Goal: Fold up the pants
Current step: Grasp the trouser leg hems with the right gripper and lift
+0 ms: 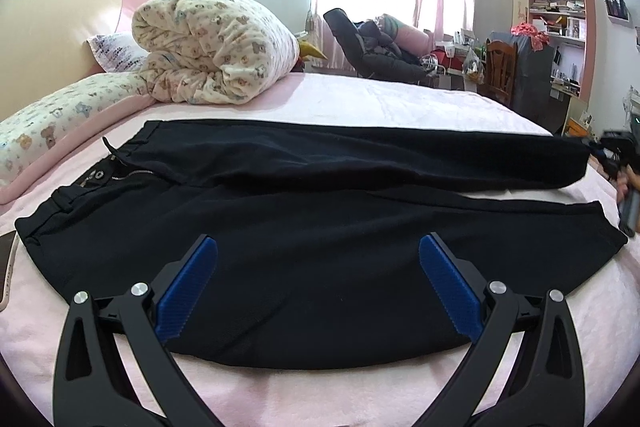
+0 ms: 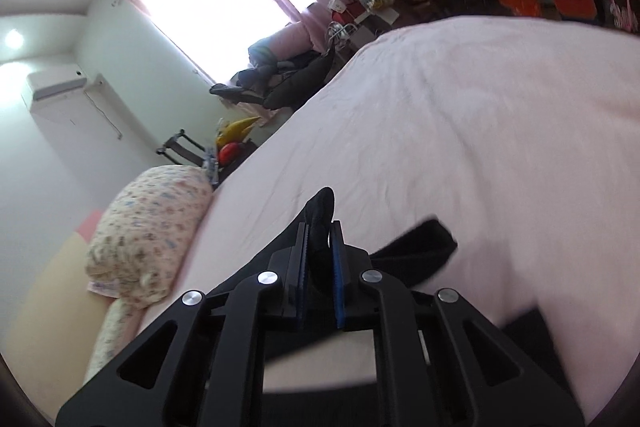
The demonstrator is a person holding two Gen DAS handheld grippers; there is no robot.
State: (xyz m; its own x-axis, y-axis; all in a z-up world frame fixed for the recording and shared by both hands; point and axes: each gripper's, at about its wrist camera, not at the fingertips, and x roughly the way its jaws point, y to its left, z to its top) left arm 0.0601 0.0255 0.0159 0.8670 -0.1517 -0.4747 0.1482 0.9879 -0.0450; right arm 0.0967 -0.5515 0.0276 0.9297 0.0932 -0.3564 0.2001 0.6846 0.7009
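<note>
Black pants [image 1: 304,235] lie flat across the pink bed [image 1: 400,99], waistband at the left, both legs running to the right. My left gripper [image 1: 318,247] is open, its blue pads [image 1: 188,291] spread over the near leg, holding nothing. My right gripper [image 2: 319,231] is shut on the far leg's cuff [image 2: 320,211] and holds it just above the sheet; the black fabric [image 2: 416,247] trails back under it. The right gripper also shows at the right edge of the left wrist view [image 1: 612,155], at the end of the far leg.
A rolled bear-print quilt [image 1: 216,47] and pillows [image 1: 60,123] sit at the head of the bed. A phone [image 1: 8,267] lies at the left edge by the waistband. A chair with dark clothes [image 1: 372,47], a desk and shelves [image 1: 560,23] stand beyond the bed.
</note>
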